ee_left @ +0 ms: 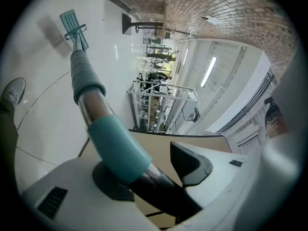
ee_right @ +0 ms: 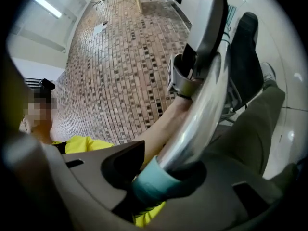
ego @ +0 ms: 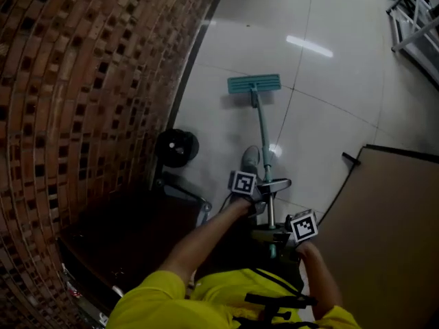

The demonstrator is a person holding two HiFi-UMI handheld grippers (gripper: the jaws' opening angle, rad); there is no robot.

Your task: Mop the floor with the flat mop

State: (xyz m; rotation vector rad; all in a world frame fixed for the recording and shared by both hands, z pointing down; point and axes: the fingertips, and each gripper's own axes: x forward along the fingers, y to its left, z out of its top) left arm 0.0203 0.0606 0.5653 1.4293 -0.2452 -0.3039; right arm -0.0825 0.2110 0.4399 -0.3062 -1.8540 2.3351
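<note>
Right tool (ee_right: 159, 177): clamped on mop handle (ego: 262, 132), top end. Left tool (ee_left: 144, 170): clamped on it lower down. Mop head (ego: 254, 83): flat on floor (ego: 336, 122), ahead, near brick wall (ego: 89, 81). Progress: mopping seemingly under way; no wet trail discernible, share done unclear.

A black round object (ego: 177, 147) sits by the brick wall (ego: 82, 81), a brown board (ego: 387, 238) opposite.
</note>
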